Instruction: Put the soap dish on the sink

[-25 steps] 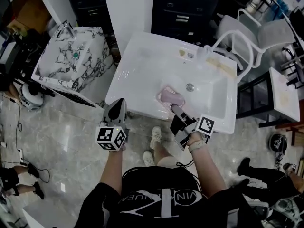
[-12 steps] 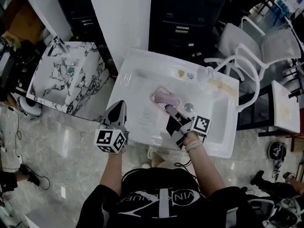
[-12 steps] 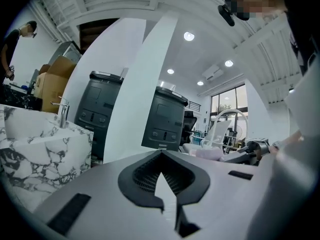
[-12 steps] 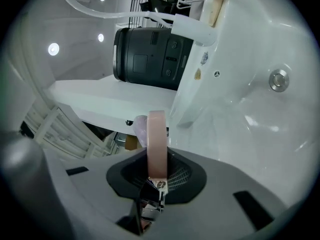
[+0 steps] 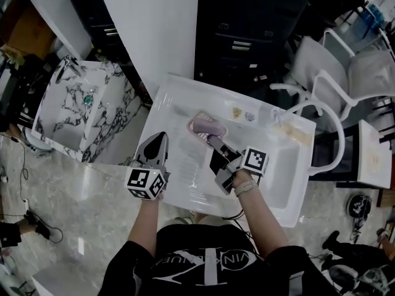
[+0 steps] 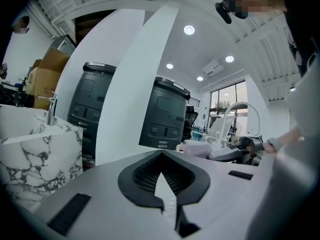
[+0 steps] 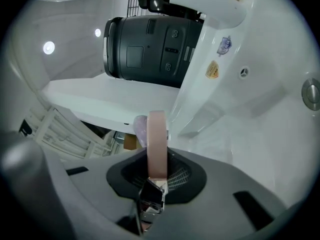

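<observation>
The pink soap dish hangs over the back left part of the white sink, not far from its rear ledge. My right gripper is shut on the dish's near rim. In the right gripper view the dish stands edge-on between the jaws of my right gripper, with the sink wall and its overflow hole beyond. My left gripper is shut and holds nothing, hovering over the sink's left front edge. The left gripper view shows the dish off to the right.
A white arched faucet rises at the sink's back right. A marbled sink stands to the left, a white panel and a black cabinet behind, and white chairs at the right. The floor is glossy stone.
Both grippers have moved forward over the sink. The right one carried the soap dish from near the drain toward the back left. Neither gripper's jaws changed.
</observation>
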`<state>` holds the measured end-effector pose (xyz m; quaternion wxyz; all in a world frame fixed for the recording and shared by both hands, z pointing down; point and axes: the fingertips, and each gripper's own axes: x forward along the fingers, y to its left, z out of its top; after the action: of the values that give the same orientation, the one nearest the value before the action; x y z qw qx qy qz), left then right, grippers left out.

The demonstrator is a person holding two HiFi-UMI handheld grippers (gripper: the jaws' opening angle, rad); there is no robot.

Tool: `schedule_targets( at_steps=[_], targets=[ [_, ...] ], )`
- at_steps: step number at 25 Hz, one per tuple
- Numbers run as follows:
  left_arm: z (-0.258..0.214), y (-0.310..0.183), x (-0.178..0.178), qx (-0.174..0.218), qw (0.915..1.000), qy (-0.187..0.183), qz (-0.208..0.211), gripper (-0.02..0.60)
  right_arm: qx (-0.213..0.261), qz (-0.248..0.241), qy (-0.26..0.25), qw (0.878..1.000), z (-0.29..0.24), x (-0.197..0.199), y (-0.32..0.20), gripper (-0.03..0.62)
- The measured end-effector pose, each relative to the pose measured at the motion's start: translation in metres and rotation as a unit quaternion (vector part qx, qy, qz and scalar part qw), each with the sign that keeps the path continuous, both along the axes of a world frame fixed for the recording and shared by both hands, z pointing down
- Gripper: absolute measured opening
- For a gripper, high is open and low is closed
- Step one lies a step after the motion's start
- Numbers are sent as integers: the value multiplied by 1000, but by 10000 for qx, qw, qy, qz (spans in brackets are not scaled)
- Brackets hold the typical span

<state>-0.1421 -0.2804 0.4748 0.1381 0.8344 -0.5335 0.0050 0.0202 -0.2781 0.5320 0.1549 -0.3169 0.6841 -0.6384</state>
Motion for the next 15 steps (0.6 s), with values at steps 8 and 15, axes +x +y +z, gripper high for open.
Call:
schedule_targets(
  at_steps=[8,15],
  targets=[
    [18,-33,26,-128,9997,27,186,14,-183,-79,-108,9997,19,-12,-36,71],
    [41,-59,41,-392,9982,-34,445,14,-311,-16,-149,9994,38,-19,-63,71]
  ],
)
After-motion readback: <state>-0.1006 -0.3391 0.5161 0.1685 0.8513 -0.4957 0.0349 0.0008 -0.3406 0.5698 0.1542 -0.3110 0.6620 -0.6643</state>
